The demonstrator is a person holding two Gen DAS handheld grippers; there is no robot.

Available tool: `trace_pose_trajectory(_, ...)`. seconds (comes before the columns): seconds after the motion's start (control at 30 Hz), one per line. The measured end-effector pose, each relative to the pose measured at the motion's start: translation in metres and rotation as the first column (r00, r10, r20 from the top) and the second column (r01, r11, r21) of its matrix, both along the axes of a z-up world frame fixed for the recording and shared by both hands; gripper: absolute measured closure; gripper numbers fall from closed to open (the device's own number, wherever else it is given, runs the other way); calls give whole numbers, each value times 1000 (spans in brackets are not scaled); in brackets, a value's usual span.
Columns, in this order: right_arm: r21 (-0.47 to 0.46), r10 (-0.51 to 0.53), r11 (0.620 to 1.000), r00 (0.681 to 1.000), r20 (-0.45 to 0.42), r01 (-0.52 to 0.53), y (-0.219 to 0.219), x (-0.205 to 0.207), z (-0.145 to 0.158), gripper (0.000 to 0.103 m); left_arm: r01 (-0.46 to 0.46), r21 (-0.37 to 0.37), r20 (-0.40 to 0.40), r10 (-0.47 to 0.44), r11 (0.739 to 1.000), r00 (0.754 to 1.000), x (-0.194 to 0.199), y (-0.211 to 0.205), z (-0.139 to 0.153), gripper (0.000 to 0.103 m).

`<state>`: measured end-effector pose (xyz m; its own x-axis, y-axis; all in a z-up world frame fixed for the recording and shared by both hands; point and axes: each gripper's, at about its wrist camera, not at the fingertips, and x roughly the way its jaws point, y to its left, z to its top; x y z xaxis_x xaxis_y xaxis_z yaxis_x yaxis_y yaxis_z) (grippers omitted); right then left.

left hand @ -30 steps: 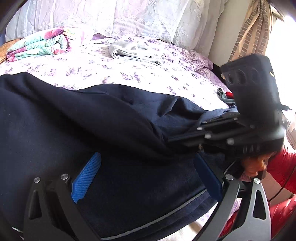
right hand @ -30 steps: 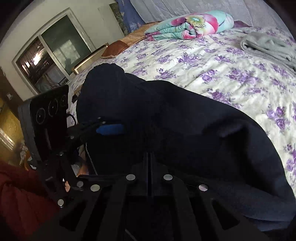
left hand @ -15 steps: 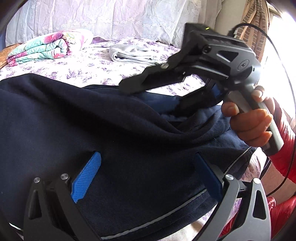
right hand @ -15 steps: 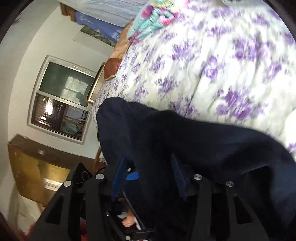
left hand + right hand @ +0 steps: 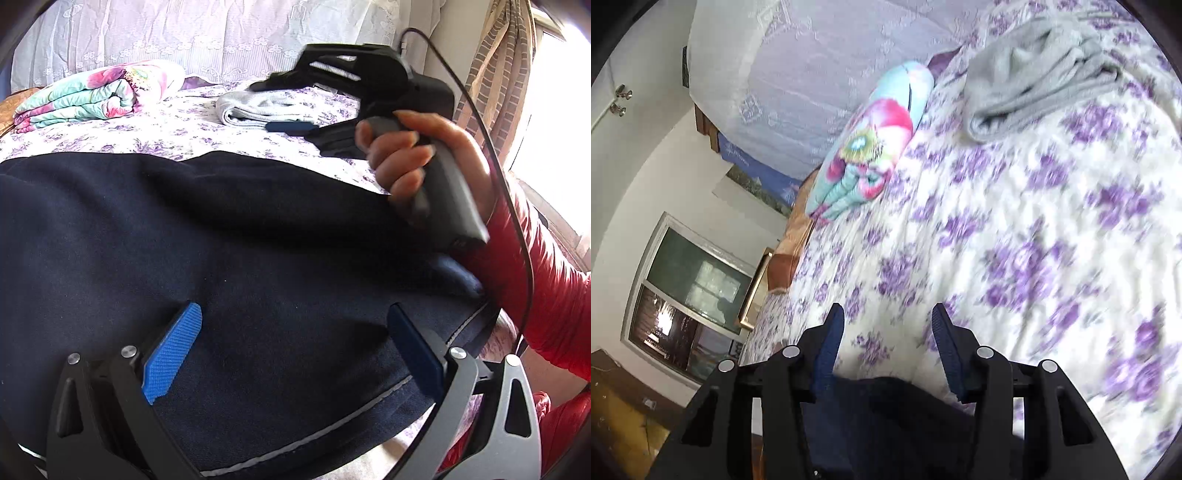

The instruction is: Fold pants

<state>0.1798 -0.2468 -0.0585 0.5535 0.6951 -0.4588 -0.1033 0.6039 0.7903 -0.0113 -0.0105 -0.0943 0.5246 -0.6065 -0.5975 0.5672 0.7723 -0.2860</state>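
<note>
The dark navy pants (image 5: 258, 240) lie folded on the floral bed sheet (image 5: 192, 136), a pale stripe running along their near hem. My left gripper (image 5: 295, 332) hovers just over the near part of the pants, jaws wide open, with the cloth lying flat under both blue pads. A hand in a red sleeve (image 5: 535, 280) holds my right gripper (image 5: 275, 105) above the bed beyond the pants. In its own view the right gripper (image 5: 888, 332) is open with nothing between its pads; only the pants' edge (image 5: 886, 402) shows below it.
A folded grey garment (image 5: 1034, 77) and a rolled floral blanket (image 5: 871, 140) lie near the head of the bed, against a white lace cover (image 5: 221, 37). A curtain (image 5: 495, 74) hangs at the right. A window (image 5: 687, 302) is in the side wall.
The right gripper opened, let go of the pants fold, then lifted away over the bed while rolling. The pants now lie flatter. The left gripper stayed put.
</note>
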Motion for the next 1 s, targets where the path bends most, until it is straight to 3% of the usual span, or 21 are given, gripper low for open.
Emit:
trace_pose_trajectory(0.17,-23,199,979,970,-137,-204,17,-21,-8,47,3,-20,3,-3,1000,1000,0,2,0,5)
trace_pose_trajectory(0.3,58,291,956,911,-290,-287,45,-31,-44,46,3,-24,1,-3,1000,1000,1,2,1,5)
trace_pose_trajectory(0.37,156,365,931,860,-357,-330,66,-36,-58,42,3,-23,2,-3,1000,1000,1,2,1,5)
trace_pose_trajectory(0.4,168,381,924,852,-359,-342,72,-40,-56,39,4,-23,2,-4,1000,1000,1,2,1,5)
trace_pose_trajectory(0.5,179,362,931,874,-325,-319,84,-31,-53,34,4,-24,3,-4,1000,1000,0,2,1,5)
trace_pose_trajectory(0.6,197,252,961,905,-342,-194,77,-7,-64,35,5,-23,2,-5,1000,1000,0,2,1,5)
trace_pose_trajectory(0.67,171,153,980,943,-295,-105,64,5,-61,40,4,-23,2,-4,1000,1000,0,2,1,5)
trace_pose_trajectory(0.77,133,108,988,969,-223,-80,52,18,-48,43,4,-24,1,-4,1000,1000,0,2,1,5)
trace_pose_trajectory(0.9,-115,-48,992,999,-19,45,7,28,-9,43,4,-23,1,-4,1000,1000,-1,2,2,5)
trace_pose_trajectory(0.93,-115,-77,991,997,-28,73,-8,29,-5,43,3,-24,1,-3,1000,1000,-1,3,2,5)
trace_pose_trajectory(1.0,-27,-44,999,997,-65,42,-22,23,-3,43,3,-25,0,-3,1000,1000,0,2,2,5)
